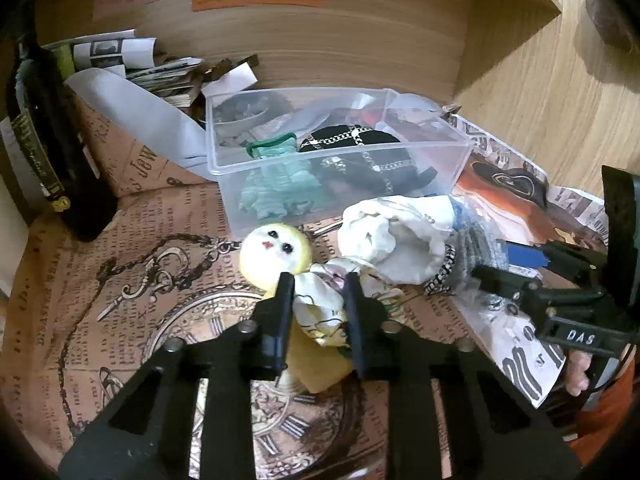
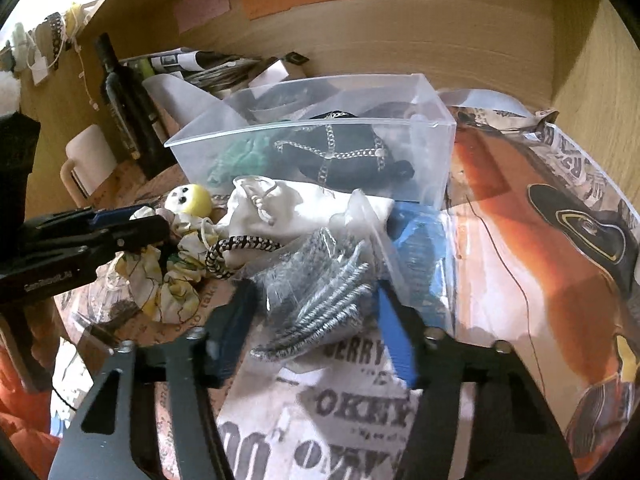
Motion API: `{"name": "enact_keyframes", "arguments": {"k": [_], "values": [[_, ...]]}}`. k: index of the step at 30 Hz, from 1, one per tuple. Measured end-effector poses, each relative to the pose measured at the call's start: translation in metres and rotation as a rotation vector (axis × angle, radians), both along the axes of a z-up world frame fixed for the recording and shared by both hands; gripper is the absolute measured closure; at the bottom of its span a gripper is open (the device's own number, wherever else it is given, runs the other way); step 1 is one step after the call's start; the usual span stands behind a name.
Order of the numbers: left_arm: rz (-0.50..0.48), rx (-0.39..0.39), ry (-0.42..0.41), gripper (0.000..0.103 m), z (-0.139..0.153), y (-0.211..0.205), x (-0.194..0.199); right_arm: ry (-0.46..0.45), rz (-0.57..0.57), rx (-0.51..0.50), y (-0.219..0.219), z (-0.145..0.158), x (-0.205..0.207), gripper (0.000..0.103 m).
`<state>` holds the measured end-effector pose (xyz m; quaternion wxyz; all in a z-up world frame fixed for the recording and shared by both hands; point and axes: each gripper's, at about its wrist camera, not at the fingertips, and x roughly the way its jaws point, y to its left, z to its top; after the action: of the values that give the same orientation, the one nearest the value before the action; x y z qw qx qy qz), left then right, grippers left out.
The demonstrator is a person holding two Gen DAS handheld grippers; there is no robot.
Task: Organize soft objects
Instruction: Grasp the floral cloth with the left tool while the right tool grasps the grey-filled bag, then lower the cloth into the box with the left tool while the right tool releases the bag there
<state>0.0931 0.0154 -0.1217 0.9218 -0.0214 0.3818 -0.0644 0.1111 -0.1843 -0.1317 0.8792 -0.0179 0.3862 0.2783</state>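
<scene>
A rag doll (image 1: pixel 316 304) with a yellow-white head (image 1: pixel 276 256) lies on the printed paper in front of a clear plastic bin (image 1: pixel 336 148). My left gripper (image 1: pixel 318 288) is shut on the doll's cloth body. The bin holds a black chain-patterned item (image 1: pixel 360 148) and a mint green cloth (image 1: pixel 280 184). A white drawstring bag (image 1: pixel 396 236) lies right of the doll. My right gripper (image 2: pixel 316 300) is open around a grey knit item in a clear bag (image 2: pixel 320 292), its fingers apart on either side. The doll (image 2: pixel 180 248) and bin (image 2: pixel 316 136) also show in the right wrist view.
A dark bottle (image 1: pixel 52 140) stands at the left, and papers (image 1: pixel 132 64) are piled behind the bin. Wooden shelf walls (image 1: pixel 320 40) close in the back and right. A blue item (image 2: pixel 420 248) lies beside the grey bag. A white mug (image 2: pixel 88 164) stands by the bottle.
</scene>
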Motion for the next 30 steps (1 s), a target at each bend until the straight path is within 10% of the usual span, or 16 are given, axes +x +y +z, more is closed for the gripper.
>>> {"name": "enact_keyframes", "arguments": {"k": [7,30], "values": [[0.01,-0.014,-0.031,0.099,0.011,0.006,-0.006,-0.023,-0.033,0.011,-0.011,0.008,-0.001,0.071],[0.016,-0.068,-0.272,0.1,0.097,0.026,0.011,-0.267,-0.08,0.076,-0.017,0.083,0.017,0.072]]}}
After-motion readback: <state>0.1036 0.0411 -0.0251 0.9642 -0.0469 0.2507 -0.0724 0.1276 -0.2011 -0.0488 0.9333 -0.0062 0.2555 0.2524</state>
